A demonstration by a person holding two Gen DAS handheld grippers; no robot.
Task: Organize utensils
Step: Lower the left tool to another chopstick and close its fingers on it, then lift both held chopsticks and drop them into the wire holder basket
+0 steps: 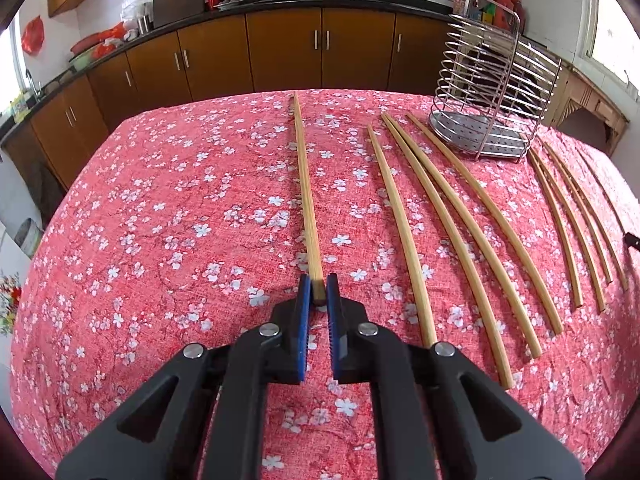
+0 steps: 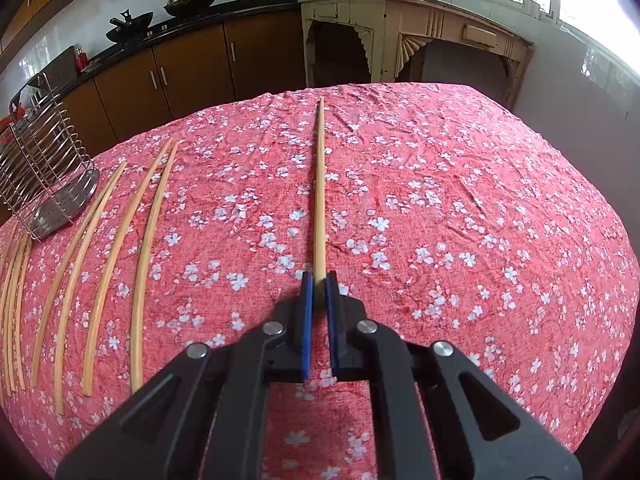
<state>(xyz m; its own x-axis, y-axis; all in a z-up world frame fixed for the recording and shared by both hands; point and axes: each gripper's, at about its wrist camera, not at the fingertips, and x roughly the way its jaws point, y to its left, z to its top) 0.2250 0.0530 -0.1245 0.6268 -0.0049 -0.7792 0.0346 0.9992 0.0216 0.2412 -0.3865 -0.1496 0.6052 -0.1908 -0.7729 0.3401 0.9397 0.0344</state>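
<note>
My left gripper (image 1: 317, 290) is shut on the near end of a wooden chopstick (image 1: 305, 188) that points away over the red flowered tablecloth (image 1: 160, 220). My right gripper (image 2: 319, 286) is shut on the near end of another chopstick (image 2: 319, 188), also pointing away. Several more chopsticks (image 1: 452, 220) lie side by side on the cloth, right of my left gripper and left of my right gripper (image 2: 104, 264). A wire metal utensil holder (image 1: 492, 92) stands at the far side of the table; it also shows in the right wrist view (image 2: 44, 160).
Brown kitchen cabinets (image 1: 280, 52) with a black counter and two woks run behind the table. A worn cream sideboard (image 2: 404, 36) stands by the window beyond the table's far right edge.
</note>
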